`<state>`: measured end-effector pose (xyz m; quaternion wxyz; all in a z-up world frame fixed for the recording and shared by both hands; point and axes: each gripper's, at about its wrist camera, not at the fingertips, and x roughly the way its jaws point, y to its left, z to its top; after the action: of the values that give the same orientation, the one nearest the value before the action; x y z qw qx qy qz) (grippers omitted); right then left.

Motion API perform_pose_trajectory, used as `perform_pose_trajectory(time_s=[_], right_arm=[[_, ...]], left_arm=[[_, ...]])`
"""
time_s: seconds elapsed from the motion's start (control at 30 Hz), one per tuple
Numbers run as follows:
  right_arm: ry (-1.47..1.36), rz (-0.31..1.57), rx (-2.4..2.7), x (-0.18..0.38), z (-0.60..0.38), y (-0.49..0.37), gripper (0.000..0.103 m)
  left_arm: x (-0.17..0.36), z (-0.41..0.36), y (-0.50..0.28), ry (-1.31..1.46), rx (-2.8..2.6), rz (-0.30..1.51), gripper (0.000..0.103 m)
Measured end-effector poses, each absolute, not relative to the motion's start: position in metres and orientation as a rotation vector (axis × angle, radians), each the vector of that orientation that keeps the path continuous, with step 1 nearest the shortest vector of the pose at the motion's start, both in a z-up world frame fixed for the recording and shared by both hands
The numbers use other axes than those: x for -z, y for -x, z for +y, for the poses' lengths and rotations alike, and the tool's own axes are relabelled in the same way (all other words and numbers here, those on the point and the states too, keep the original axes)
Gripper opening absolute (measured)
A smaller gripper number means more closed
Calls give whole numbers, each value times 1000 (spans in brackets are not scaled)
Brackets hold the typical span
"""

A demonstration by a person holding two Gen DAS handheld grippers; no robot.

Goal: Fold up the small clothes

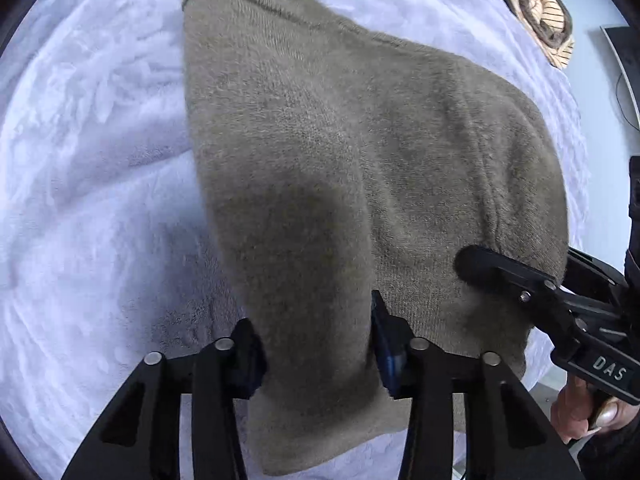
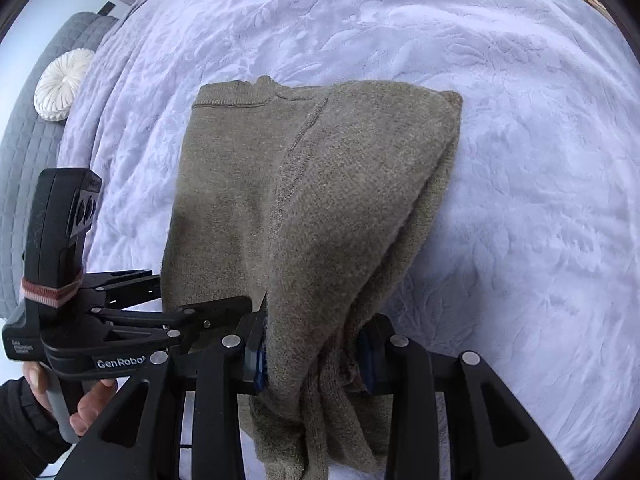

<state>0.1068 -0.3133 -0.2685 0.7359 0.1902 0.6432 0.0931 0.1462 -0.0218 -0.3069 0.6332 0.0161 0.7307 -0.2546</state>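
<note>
A pale lavender embossed bedspread (image 2: 500, 128) is stretching out under me, with a grey quilted headboard (image 2: 28, 152) and a white round cushion (image 2: 62, 84) sitting at its far left. I'm lifting the near edge of an olive-brown knit sweater (image 1: 340, 152) off the bed, its far ribbed hem lying flat. My left gripper (image 1: 318, 344) is pinching one bunched corner tight; my right gripper (image 2: 312, 354) is clamping a thicker gathered fold. The fuzzy fabric is hiding my pads almost completely. A striped garment (image 1: 536, 12) is getting cut off at the frame's edge.
</note>
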Motion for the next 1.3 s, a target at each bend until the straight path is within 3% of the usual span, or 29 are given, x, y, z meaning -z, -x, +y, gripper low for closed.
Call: perform_pose_trajectory(time_s=[0.63,1.3], right_arm=[[-289,1351,-318,216,-254,-60,37],[-249,1358,-360,217,-235,-3,37]], left_arm=[[230,-7,-83,-100,547,1555,41],[232,-45,-58,-142,526,1551,41]])
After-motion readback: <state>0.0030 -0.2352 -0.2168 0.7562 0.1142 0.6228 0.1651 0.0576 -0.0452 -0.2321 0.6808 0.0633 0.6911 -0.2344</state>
